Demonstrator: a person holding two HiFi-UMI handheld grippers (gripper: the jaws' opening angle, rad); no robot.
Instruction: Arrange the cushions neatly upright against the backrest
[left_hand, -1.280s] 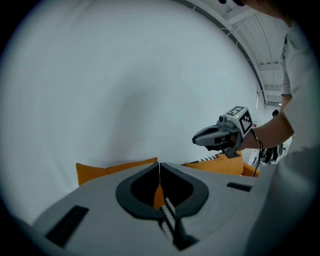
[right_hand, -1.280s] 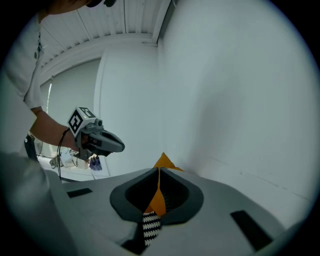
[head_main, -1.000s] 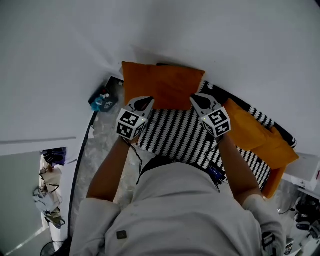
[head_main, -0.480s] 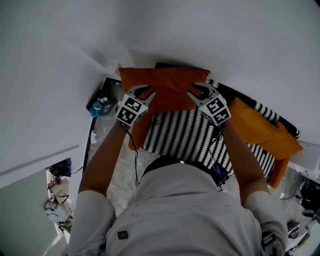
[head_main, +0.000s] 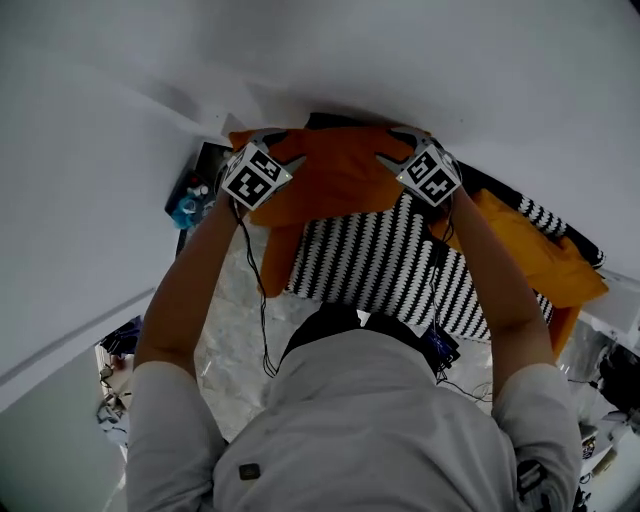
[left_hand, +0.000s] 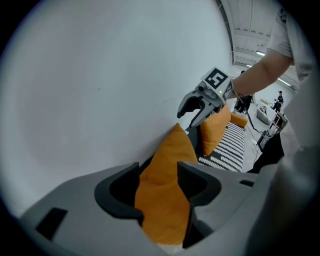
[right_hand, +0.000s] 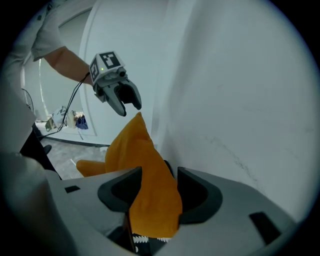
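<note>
An orange cushion (head_main: 335, 175) stands upright against the backrest and white wall at the left end of the black-and-white striped sofa (head_main: 390, 270). My left gripper (head_main: 283, 148) is at its upper left corner and my right gripper (head_main: 397, 148) at its upper right corner. Both sets of jaws are opening, with the cushion's edge (left_hand: 165, 165) (right_hand: 150, 175) still lying between them. From the left gripper (left_hand: 159, 172) I see the right gripper (left_hand: 197, 107); from the right gripper (right_hand: 159, 180) I see the left one (right_hand: 125, 102). A second orange cushion (head_main: 530, 260) leans at the sofa's right. A third (head_main: 277, 255) hangs off the left end.
The white wall (head_main: 450, 70) rises right behind the sofa. A blue object (head_main: 185, 208) sits on the pale marbled floor (head_main: 235, 330) left of the sofa. Cables and small clutter (head_main: 110, 385) lie at lower left, more equipment (head_main: 610, 380) at far right.
Both grippers carried the cushion up and back against the wall, so it now stands upright. Their jaws went from shut on its corners to spread wide.
</note>
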